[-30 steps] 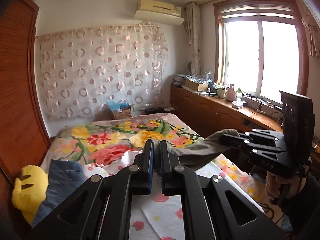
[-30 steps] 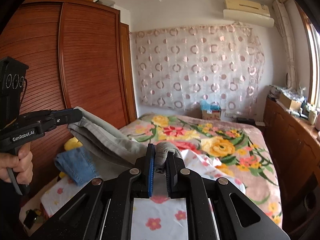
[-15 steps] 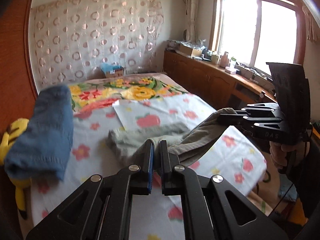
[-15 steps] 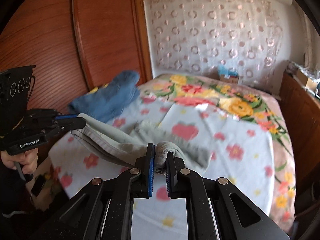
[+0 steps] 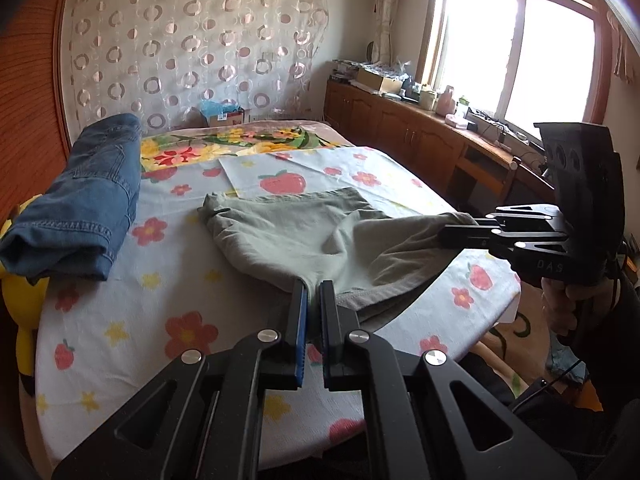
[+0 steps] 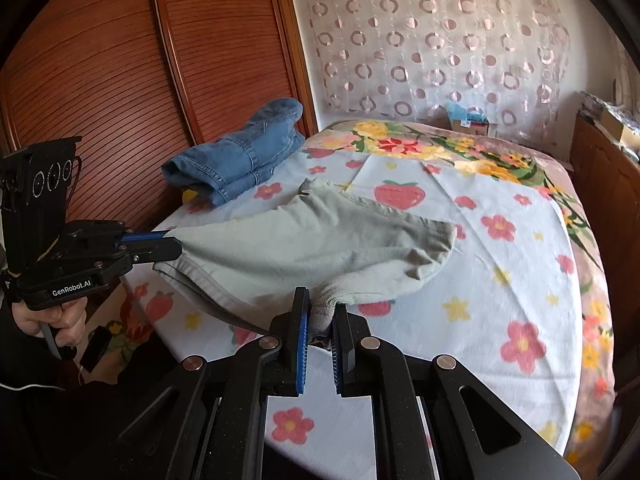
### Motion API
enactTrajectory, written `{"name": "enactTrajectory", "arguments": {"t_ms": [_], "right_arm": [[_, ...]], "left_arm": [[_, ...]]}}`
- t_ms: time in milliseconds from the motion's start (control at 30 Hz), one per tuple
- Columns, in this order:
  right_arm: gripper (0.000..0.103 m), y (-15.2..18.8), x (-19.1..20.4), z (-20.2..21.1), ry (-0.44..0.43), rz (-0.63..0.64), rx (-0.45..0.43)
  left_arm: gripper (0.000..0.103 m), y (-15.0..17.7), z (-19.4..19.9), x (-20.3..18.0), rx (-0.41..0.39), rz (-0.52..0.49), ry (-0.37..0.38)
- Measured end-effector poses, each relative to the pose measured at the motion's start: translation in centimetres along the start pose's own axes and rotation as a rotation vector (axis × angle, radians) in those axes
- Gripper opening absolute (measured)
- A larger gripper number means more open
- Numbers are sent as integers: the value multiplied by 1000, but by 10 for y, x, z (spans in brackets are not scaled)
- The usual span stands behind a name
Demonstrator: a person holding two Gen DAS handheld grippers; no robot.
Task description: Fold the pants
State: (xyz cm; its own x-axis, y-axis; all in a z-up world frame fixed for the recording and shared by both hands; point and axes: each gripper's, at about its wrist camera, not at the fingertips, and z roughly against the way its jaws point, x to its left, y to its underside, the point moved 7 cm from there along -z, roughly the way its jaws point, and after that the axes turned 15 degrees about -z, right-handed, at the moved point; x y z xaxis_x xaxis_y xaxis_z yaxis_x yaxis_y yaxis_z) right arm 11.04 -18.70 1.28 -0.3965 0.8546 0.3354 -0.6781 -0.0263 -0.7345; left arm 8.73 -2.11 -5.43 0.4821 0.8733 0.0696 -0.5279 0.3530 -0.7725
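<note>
Grey-green pants [image 5: 304, 236] lie spread on the flowered bedsheet [image 5: 160, 312], far end flat on the bed, near end lifted. My left gripper [image 5: 313, 286] is shut on the near edge of the pants. My right gripper [image 6: 321, 300] is shut on a bunched edge of the same pants [image 6: 320, 240]. In the left wrist view the right gripper [image 5: 460, 230] holds the cloth at the right. In the right wrist view the left gripper [image 6: 168, 246] holds it at the left.
Folded blue jeans [image 5: 84, 200] lie at the bed's left side near the wooden wardrobe [image 6: 120, 80], above a yellow plush toy [image 5: 24, 300]. A wooden counter [image 5: 420, 136] under the window runs along the right. A cardboard box [image 5: 224, 118] stands beyond the bed.
Both grippers have come down from high above the bed toward the sheet, still holding the pants. The pants now lie spread on the bed instead of hanging.
</note>
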Motion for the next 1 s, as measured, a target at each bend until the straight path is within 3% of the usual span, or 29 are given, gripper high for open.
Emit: {"name": "enactTrajectory", "arguments": {"t_ms": [367,667,1000], "right_arm": [[10,14,6,9,7,-12,12],[10,5,11,21,-2,12,-21],[10,-11,-2,-20,22,-11,-26]], "left_arm": [[7,5,16,-18,1,-12,39],[7,-14,35,-25,-49,-38,39],[7,-21,2,6,-12,-2,15]]}}
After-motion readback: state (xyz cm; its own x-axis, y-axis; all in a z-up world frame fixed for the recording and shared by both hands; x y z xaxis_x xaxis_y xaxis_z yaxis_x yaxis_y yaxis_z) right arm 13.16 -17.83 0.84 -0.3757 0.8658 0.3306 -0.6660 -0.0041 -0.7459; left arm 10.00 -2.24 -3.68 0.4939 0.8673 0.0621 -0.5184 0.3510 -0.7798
